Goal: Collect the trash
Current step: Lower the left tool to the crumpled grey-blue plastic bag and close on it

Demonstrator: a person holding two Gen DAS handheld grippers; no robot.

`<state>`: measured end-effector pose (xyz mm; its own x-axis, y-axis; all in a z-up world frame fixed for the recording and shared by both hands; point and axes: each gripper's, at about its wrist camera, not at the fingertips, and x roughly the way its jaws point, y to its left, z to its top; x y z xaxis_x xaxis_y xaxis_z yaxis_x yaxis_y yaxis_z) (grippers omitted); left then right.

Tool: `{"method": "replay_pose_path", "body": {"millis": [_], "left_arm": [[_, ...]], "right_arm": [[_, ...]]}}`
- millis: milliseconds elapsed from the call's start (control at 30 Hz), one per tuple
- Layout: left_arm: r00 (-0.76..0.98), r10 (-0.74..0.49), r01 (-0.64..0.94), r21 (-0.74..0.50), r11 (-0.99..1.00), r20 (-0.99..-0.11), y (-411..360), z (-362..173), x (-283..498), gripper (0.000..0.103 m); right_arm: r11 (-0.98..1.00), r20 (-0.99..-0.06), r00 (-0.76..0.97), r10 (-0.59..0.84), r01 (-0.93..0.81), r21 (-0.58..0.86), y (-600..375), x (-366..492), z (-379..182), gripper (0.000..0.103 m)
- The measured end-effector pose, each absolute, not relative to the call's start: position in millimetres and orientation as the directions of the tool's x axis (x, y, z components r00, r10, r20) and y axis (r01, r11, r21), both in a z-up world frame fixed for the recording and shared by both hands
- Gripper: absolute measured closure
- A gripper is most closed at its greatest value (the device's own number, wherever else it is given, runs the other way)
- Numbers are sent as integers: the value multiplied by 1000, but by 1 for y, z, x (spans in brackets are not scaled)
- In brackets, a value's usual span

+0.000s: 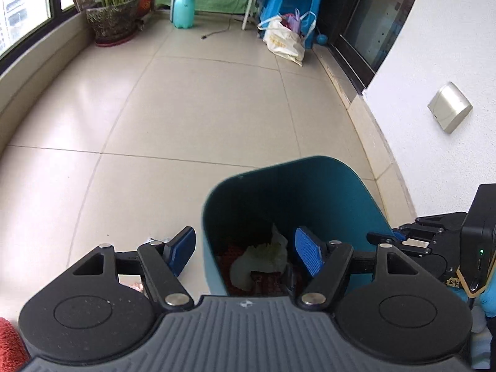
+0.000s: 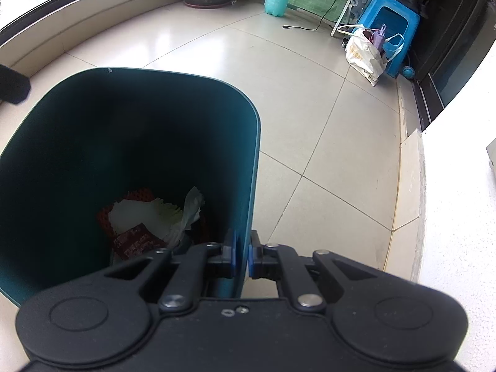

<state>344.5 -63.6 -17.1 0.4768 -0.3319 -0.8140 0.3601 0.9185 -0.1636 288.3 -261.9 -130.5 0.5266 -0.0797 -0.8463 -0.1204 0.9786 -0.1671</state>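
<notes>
Over the tiled floor (image 1: 186,108), left fingers (image 1: 183,249) gape empty; right fingers (image 2: 252,257) pinch the bin (image 2: 251,167).

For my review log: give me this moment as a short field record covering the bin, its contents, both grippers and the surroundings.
bin: teal trash bin, on the tiled floor
contents: white crumpled paper, red wrapper, red mesh at the bottom
right gripper: shut on the bin's rim wall, one pad inside, one outside
left gripper: open, nothing between the pads, above the bin's near rim
background: potted plant, teal spray bottle, blue stool, white bag
</notes>
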Motion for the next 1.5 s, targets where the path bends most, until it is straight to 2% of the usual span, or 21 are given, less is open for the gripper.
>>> {"method": "replay_pose_path", "body": {"millis": [67, 167, 333, 533, 633, 867, 1033, 1200, 1267, 1333, 1367, 1433, 1500], "left_arm": [[525, -297, 331, -131, 935, -797, -45, -9, 343, 32], [549, -268, 285, -124, 950, -791, -20, -9, 347, 26], [539, -200, 206, -103, 973, -818, 12, -37, 365, 26], [435, -157, 159, -97, 983, -886, 32, -108, 397, 26], [378, -112, 155, -56, 986, -919, 28, -155, 413, 26], [254, -184, 169, -144, 975, -950, 23, -241, 435, 26], [189, -200, 162, -170, 972, -961, 14, -280, 443, 26], [160, -169, 166, -142, 976, -972, 4, -300, 447, 28], [159, -159, 176, -131, 976, -974, 1, -304, 444, 35], [147, -137, 177, -111, 978, -980, -2, -308, 442, 51], [143, -129, 179, -102, 978, -981, -3, -309, 441, 54], [142, -129, 178, -103, 979, -981, -3, -307, 437, 69], [165, -126, 192, -94, 977, -978, -3, -300, 431, 70]], "right_arm": [[978, -847, 525, -81, -122, -168, -262, 289, -130, 97], [977, -848, 523, -84, -123, -172, -261, 289, -131, 97], [973, -848, 520, -100, -129, -193, -257, 290, -132, 96], [971, -847, 521, -106, -128, -200, -255, 290, -133, 96], [969, -843, 526, -116, -127, -212, -253, 289, -134, 96], [964, -842, 525, -121, -141, -226, -251, 288, -134, 95], [964, -845, 522, -117, -143, -222, -252, 289, -133, 95], [963, -843, 525, -116, -148, -224, -252, 288, -133, 95], [962, -841, 529, -116, -149, -227, -252, 288, -133, 95], [961, -839, 532, -117, -151, -230, -251, 287, -134, 95], [962, -839, 532, -117, -151, -230, -251, 287, -134, 95], [962, -838, 533, -117, -150, -230, -251, 286, -134, 94], [961, -837, 534, -116, -152, -230, -251, 286, -134, 95]]}}
